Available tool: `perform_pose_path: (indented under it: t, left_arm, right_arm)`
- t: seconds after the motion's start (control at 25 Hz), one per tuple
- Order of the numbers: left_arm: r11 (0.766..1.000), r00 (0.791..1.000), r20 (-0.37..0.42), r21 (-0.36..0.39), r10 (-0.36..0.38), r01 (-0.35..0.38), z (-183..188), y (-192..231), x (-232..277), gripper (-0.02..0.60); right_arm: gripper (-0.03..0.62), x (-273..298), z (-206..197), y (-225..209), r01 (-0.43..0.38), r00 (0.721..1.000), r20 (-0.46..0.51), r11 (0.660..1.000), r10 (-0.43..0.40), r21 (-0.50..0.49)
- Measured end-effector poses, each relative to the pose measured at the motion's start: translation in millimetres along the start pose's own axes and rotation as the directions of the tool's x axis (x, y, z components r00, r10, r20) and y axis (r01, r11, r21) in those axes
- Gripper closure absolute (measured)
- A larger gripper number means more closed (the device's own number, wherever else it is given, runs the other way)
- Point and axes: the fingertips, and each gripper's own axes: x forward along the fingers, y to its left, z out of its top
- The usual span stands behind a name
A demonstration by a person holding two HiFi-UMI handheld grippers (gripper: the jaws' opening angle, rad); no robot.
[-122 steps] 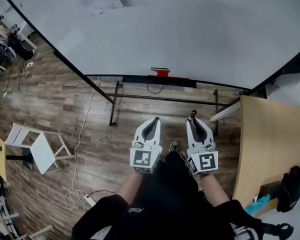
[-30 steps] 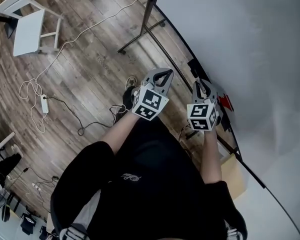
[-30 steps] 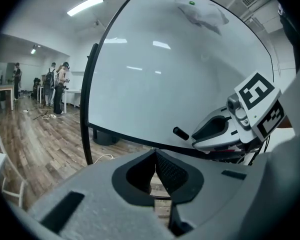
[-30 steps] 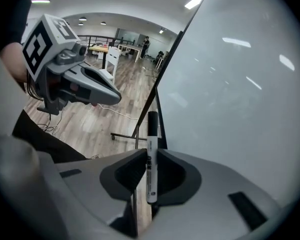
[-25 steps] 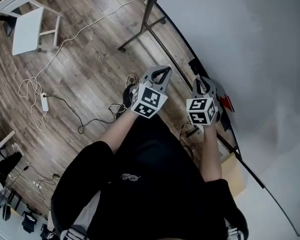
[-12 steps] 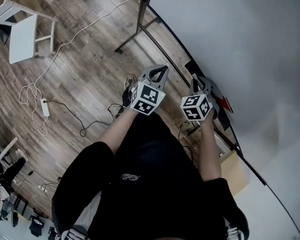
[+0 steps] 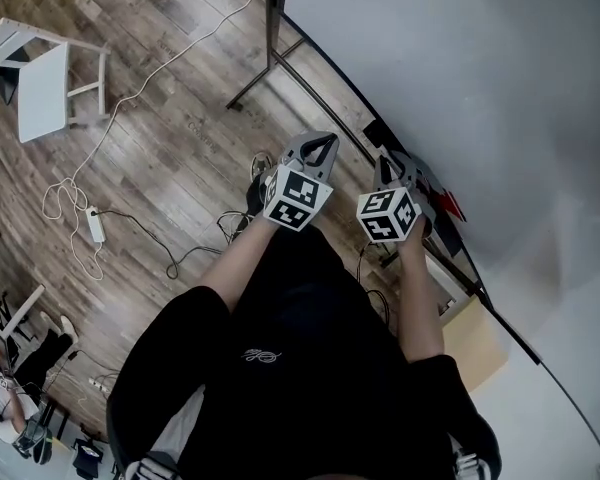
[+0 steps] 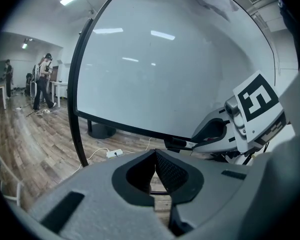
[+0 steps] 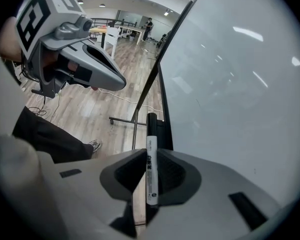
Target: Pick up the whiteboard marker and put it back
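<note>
Marker: the whiteboard marker [image 9: 151, 160] stands upright between the jaws of the right gripper [image 7: 390, 164]. Its black end points away from the hand, toward the lower frame of the whiteboard [image 7: 460, 78].
Right jaws: clenched on the marker's white barrel, with a pad pressing on each side.
Left jaws: the left gripper [image 7: 323, 144] has its jaws closed together with nothing between them. It hangs over the wooden floor [image 7: 160, 118] just beside the right gripper and is clear of the board.
Place: the right gripper is at the whiteboard's lower edge, over the dark tray [image 7: 378, 134] that runs along it, near a red object [image 7: 448, 206] on that tray.
Done: the pick-up looks finished, since the marker is off any support and carried to the board.
Left to do: putting it back, which I judge to mean lowering the marker onto the tray, releasing it and drawing the gripper away.
Unclear: no view shows whether the marker's tip already touches the tray.
</note>
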Motion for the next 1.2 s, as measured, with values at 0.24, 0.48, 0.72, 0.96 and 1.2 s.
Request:
perform_pose_path:
  t: [0.24,0.48,0.72,0.96,1.2]
  left_arm:
    - [1.000,1.000,-0.003,-0.005,0.003,-0.003,-2.6,-0.7,-0.2,0.575]
    - [1.000,1.000,-0.005,-0.018,0.011,-0.011,-4.7,3.0,-3.9,0.575]
    - [1.000,1.000,-0.005,-0.023,0.012,-0.012,-5.3,3.3,-8.5,0.575]
    - [0.999,1.000,0.002,-0.034,0.015,-0.015,-4.3,1.6,-14.1,0.575]
    - [0.999,1.000,0.024,-0.050,0.019,-0.017,1.0,-5.5,-23.4,0.575]
  right_arm:
    - [0.540,3.5,-3.5,-2.0,-0.006,1.000,0.001,1.000,0.006,0.009]
    - [0.540,4.9,-2.9,-1.6,-0.017,1.000,-0.001,1.000,0.017,0.013]
    - [0.539,5.8,-2.5,-1.1,-0.029,1.000,-0.002,0.999,0.030,0.035]
    - [0.530,3.9,-2.9,-2.6,-0.006,1.000,0.014,0.999,0.005,0.051]
    - [0.516,-9.3,1.2,-11.1,0.068,0.994,0.078,0.995,-0.074,0.073]
